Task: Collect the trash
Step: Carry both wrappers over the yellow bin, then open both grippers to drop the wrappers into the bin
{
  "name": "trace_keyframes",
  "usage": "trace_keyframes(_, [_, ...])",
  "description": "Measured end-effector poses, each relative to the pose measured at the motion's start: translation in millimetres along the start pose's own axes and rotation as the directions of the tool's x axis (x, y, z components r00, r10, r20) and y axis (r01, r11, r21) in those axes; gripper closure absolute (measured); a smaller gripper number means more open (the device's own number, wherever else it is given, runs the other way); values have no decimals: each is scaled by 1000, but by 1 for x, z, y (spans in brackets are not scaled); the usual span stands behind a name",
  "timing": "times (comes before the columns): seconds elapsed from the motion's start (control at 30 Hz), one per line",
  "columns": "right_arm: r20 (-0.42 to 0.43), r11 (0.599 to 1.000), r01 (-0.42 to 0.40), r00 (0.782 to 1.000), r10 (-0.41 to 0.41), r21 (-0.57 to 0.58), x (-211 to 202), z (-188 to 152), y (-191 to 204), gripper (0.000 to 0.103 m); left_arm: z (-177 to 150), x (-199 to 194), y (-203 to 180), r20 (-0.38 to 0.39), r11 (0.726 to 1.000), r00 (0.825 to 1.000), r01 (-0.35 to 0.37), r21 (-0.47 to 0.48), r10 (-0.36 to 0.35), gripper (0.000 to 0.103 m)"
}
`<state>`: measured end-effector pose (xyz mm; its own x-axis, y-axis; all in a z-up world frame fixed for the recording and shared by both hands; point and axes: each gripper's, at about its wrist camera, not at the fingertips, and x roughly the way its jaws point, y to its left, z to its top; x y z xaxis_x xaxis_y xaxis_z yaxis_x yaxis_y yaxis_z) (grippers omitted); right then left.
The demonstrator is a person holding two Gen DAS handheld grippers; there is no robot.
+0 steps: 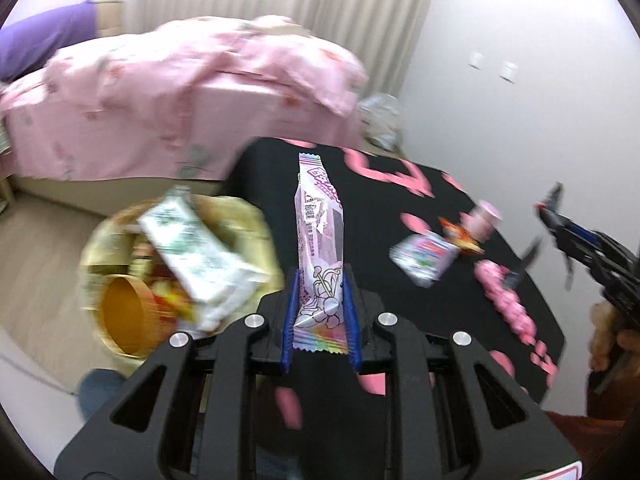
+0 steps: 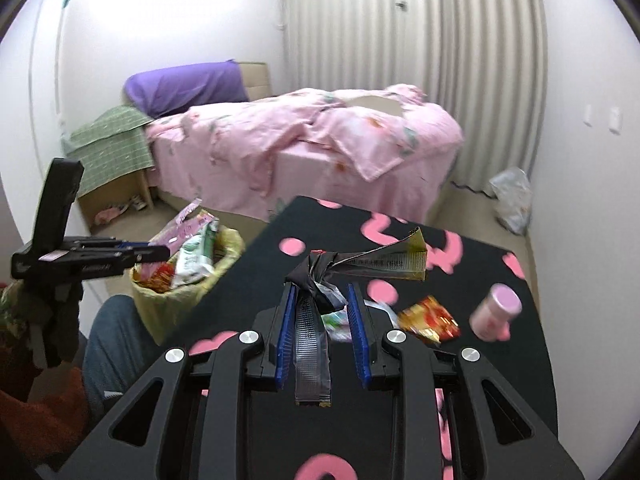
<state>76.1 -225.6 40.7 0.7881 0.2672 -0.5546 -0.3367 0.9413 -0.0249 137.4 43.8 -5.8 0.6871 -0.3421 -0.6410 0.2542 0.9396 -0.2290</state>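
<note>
My left gripper (image 1: 319, 280) is shut on a long pink snack wrapper (image 1: 319, 232) that stands upright between the fingers, beside the trash bin (image 1: 120, 280). The bin has a yellow liner and holds a green-white carton (image 1: 196, 256) and other wrappers. In the right wrist view the left gripper (image 2: 160, 252) holds the pink wrapper (image 2: 186, 226) over the bin (image 2: 160, 300). My right gripper (image 2: 322, 292) holds a twisted black and gold foil wrapper (image 2: 360, 266) above the black table (image 2: 500, 380); its jaws stand apart around it.
On the black table with pink shapes lie a red-yellow wrapper (image 2: 430, 318), a pink bottle on its side (image 2: 496, 312) and a white-purple packet (image 1: 424, 256). A bed with pink bedding (image 2: 300, 152) stands behind. A plastic bag (image 2: 514, 196) lies by the curtain.
</note>
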Motion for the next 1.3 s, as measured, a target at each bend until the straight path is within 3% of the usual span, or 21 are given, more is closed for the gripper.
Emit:
trace_keyframes(0.17, [-17, 996, -59, 998, 58, -62, 24, 23, 33, 78, 1, -5, 62, 10, 990, 995, -93, -105, 94, 83])
trace_keyframes(0.3, [-42, 989, -110, 994, 106, -101, 50, 34, 53, 78, -6, 3, 101, -12, 981, 995, -96, -168, 95, 83])
trace_keyframes(0.53, [-83, 958, -233, 972, 222, -168, 114, 62, 92, 78, -5, 39, 136, -51, 976, 993, -116, -186, 108, 83])
trace_keyframes(0.8, [-256, 907, -371, 913, 318, -199, 232, 59, 145, 78, -23, 89, 146, -179, 977, 978, -140, -163, 110, 83])
trace_keyframes(0.93, [-305, 888, -409, 890, 338, -210, 270, 51, 162, 78, -30, 85, 154, -169, 970, 981, -125, -209, 90, 83])
trace_keyframes(1.13, [-375, 876, -453, 850, 369, -164, 295, 39, 165, 78, -29, 72, 157, -149, 963, 981, -152, -223, 120, 83])
trace_keyframes(1.23, [-393, 876, -458, 842, 370, -155, 296, 33, 163, 77, -27, 64, 160, -123, 957, 986, -137, -257, 108, 71])
trace_keyframes(1.27, [-400, 878, -452, 842, 362, -159, 295, 31, 163, 76, -25, 61, 162, -112, 954, 989, -126, -272, 99, 57])
trace_keyframes(1.3, [-399, 881, -444, 847, 351, -166, 293, 30, 162, 69, -24, 58, 162, -104, 952, 990, -121, -281, 95, 46])
